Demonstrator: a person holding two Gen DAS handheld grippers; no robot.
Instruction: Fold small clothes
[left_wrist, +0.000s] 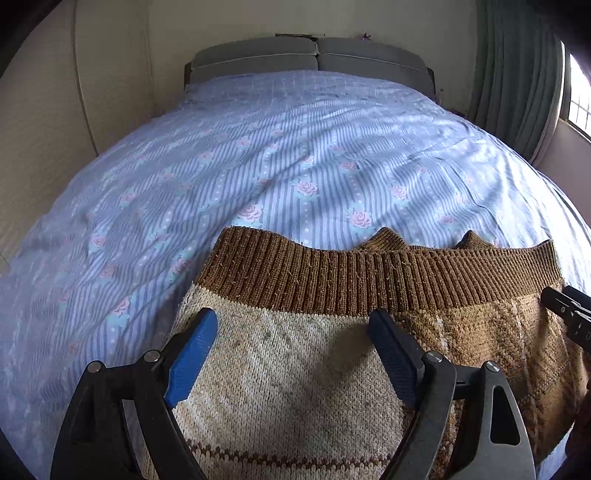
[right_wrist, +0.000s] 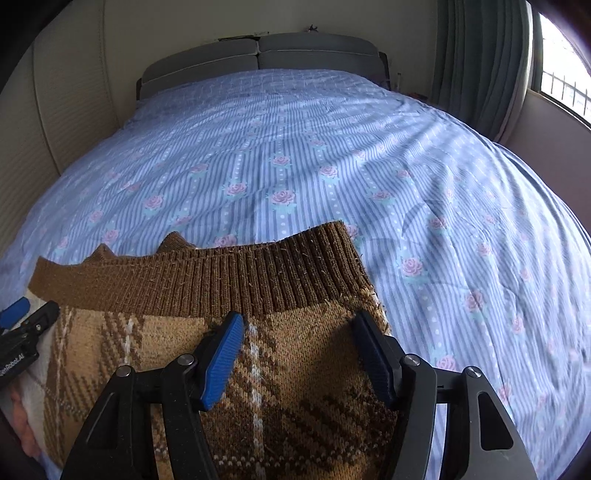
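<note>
Blue floral bedsheet (left_wrist: 295, 155) filled the upper frame; low down, both the left gripper (left_wrist: 293, 325) and right gripper (right_wrist: 297, 328) hovered wide open, empty, over the thick, floppy sweater (left_wrist: 295, 369), likely best pinched at the ribbed hem (right_wrist: 258, 284).

You have one knitted sweater (left_wrist: 295, 354) lying at the near edge of one bed (left_wrist: 258, 155). You hold two grippers, left gripper (left_wrist: 291, 328) and right gripper (right_wrist: 297, 332). Each has two blue pads (left_wrist: 192, 354).
</note>
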